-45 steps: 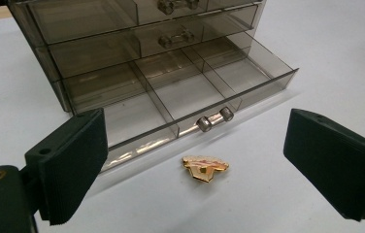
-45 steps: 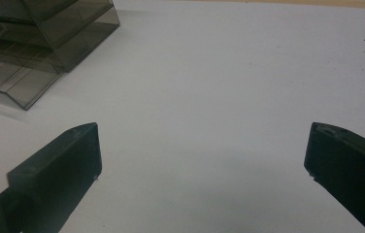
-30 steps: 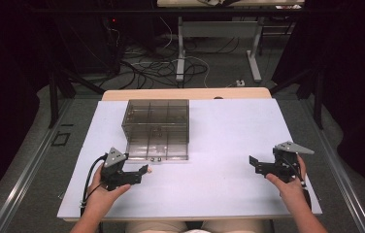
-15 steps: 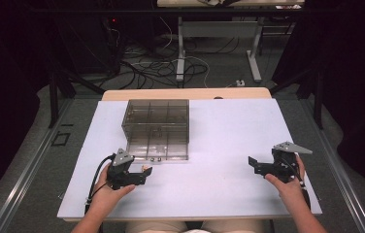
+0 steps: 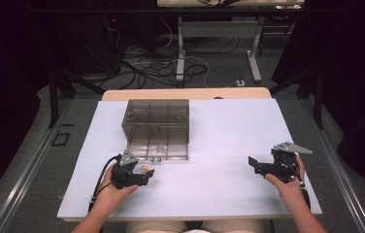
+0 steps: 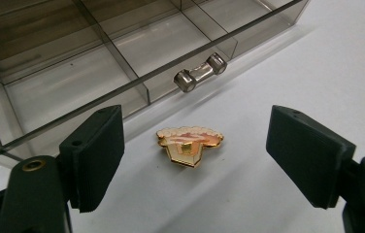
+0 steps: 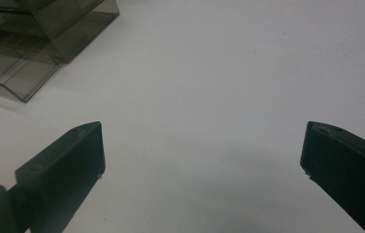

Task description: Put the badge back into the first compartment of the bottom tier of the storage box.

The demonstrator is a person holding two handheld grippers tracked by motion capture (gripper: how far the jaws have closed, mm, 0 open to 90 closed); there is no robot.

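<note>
- Gold-edged little pin badge (image 6: 190, 144), enamel-looking in cream and orange, lies flat on the white table (image 5: 219, 145) just in front of the smoky drawer box (image 5: 156, 128).
- What's changed: over the last second the left gripper (image 6: 195, 160) has slid forward and inward from the near-left part of the table, so now it sits right at the box's front corner with the badge between its jaws. Jaws are wide apart, nothing clamped yet.
- Looks to me like that's the lineup for a pick; closing on the badge seems the obvious next thing.
- Right gripper (image 5: 257, 166) hasn't budged, parked over bare table on the right, jaws spread too, well apart from everything.
- Box is clear tinted plastic, hard and glossy, with thin dividers making compartments; its bottom drawer front carries a stubby clear handle (image 6: 200, 73) with silvery caps.
- Badge is thin and low with a scalloped top edge, so I'd guess it's fiddly to grab off that smooth matte surface; the jaw pads look like flat black rubbery blocks.
</note>
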